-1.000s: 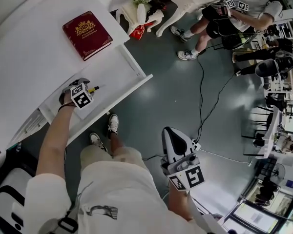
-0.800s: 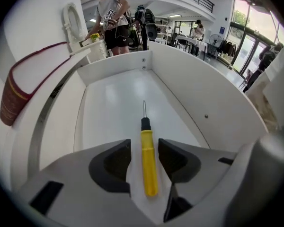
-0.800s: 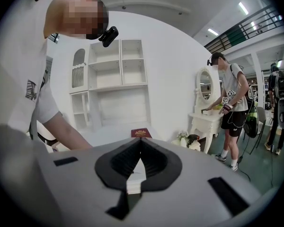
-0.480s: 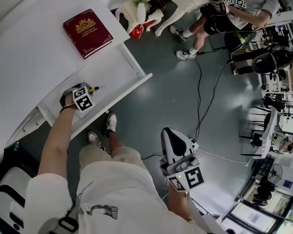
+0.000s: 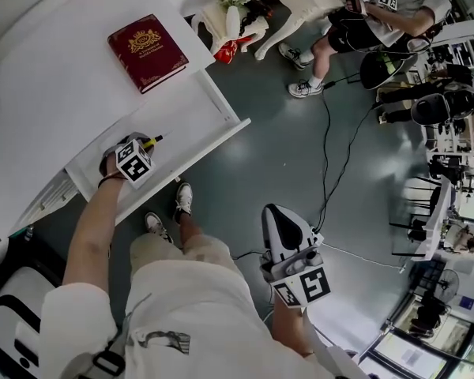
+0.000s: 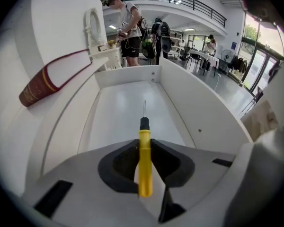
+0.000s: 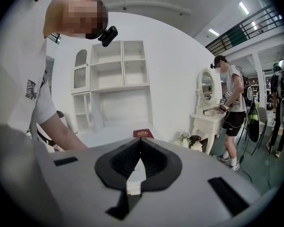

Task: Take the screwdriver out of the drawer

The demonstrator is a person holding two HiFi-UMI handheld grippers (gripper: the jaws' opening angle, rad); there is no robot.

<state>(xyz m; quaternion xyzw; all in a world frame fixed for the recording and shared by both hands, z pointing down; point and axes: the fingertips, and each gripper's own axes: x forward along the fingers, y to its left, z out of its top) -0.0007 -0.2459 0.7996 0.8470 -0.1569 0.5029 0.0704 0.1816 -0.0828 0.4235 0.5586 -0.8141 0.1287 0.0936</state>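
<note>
The left gripper (image 6: 143, 144) points down into the open white wooden drawer (image 6: 206, 115), its dark pads pressed on the yellow plastic handle of the small screwdriver (image 6: 145, 169). The black collar and thin metal shaft stick out ahead of the jaws, over the pale drawer floor. So the grasp looks made, but the tool is inside the drawer walls. Whether it has lifted clear of the floor I cannot tell.

What is left, by my reading, is the lift itself: raising the screwdriver above the drawer rim and carrying it out.

The right gripper (image 7: 141, 142) hangs low and well apart beside the person's leg, jaws closed on nothing. A dark red hardback book with gold print (image 5: 148, 52) lies on the white desk top (image 5: 55, 77) beyond the drawer, untouched.
</note>
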